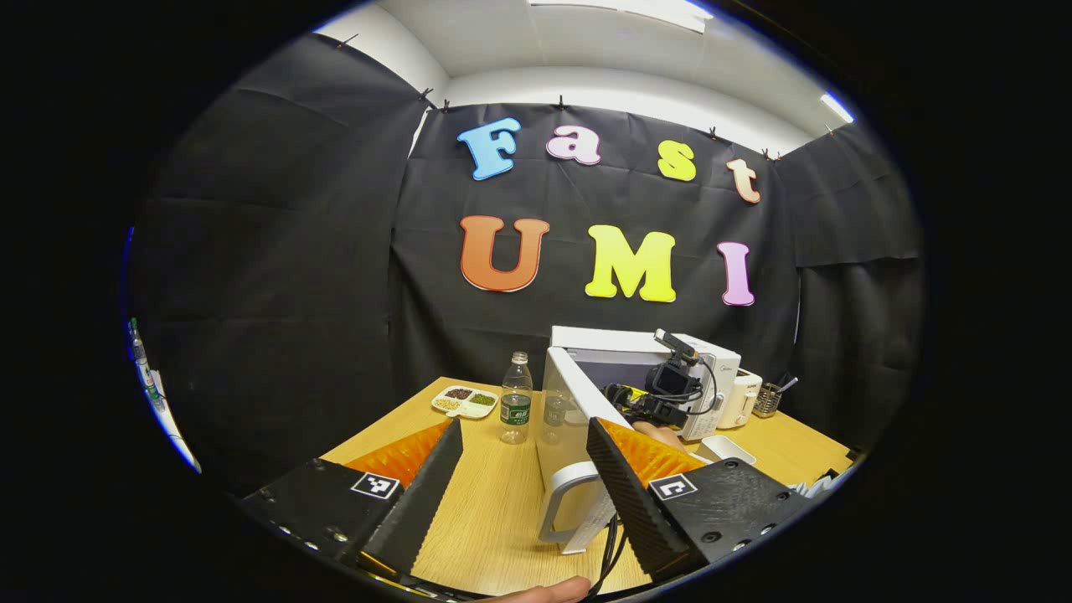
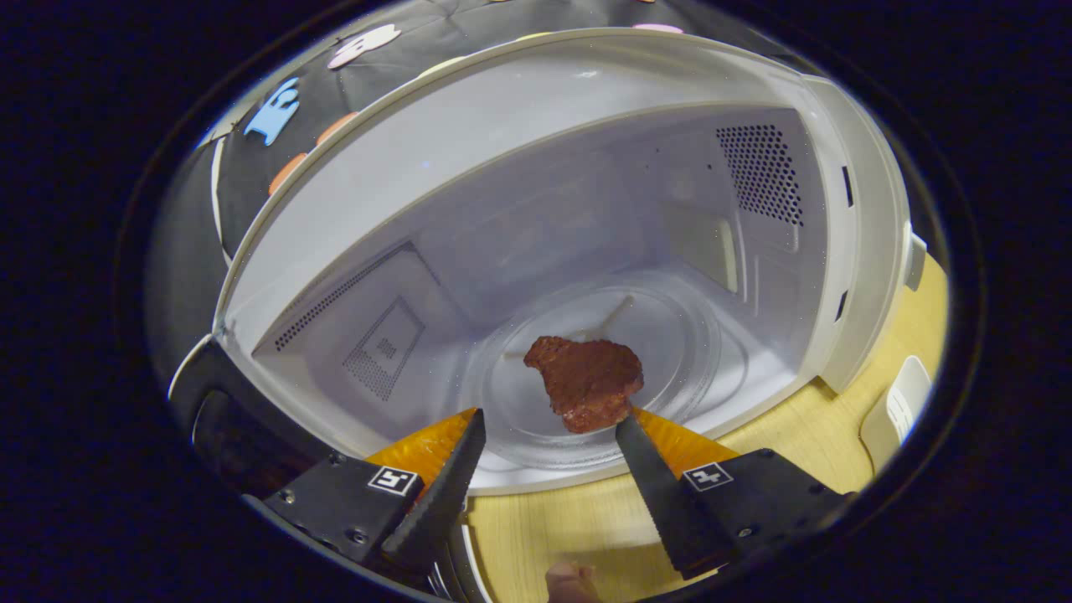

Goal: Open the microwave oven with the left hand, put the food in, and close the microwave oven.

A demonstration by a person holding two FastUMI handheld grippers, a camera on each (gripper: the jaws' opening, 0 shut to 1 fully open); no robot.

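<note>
Right gripper [image 2: 544, 435], jaws spread wide with nothing between them, at the mouth of the microwave oven [image 2: 863, 276]. The food [image 2: 586, 381], a lumpy reddish-brown chunk, sits on the round glass turntable [image 2: 695, 343] inside. Left gripper [image 1: 523, 452], jaws apart too, hangs over the wood-grain tabletop [image 1: 494, 502] beside the door's [image 1: 563, 419] white loop handle [image 1: 563, 502]. Beyond: a clear plastic bottle [image 1: 516, 398], label unreadable.
</note>
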